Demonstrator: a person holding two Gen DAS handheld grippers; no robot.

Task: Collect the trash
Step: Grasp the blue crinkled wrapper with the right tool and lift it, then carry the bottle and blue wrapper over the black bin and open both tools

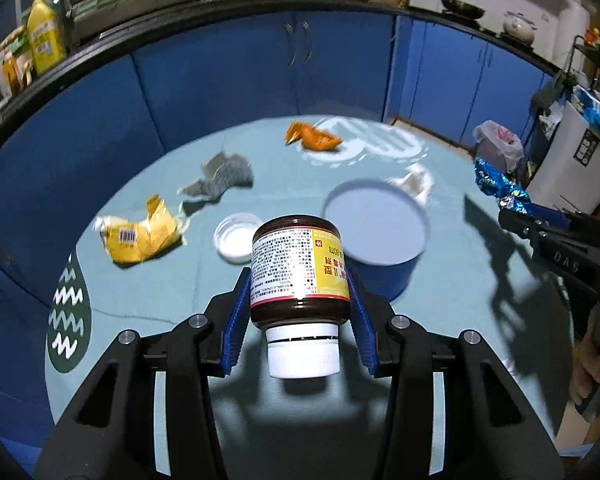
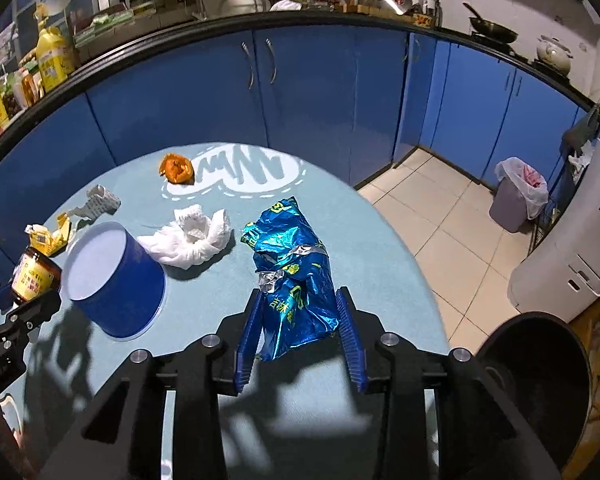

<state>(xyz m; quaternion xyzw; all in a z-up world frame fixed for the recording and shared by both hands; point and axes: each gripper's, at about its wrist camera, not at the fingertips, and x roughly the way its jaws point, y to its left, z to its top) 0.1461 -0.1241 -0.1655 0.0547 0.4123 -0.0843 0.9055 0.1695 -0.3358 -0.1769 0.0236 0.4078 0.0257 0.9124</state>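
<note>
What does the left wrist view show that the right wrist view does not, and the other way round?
Only the left wrist view: a white lid lying on the table, and the brown bottle's white cap between the left gripper pads.

Only the right wrist view: a black bin beside the table, and the tiled floor.

Both: the brown bottle, blue foil bag in the right gripper, blue tub, orange peel, white tissue, yellow wrapper, lined waste bin.

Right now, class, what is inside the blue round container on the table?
The blue container shows only a pale flat top, probably a lid or base; its inside is covered. Crumpled white tissue lies behind it.
</note>
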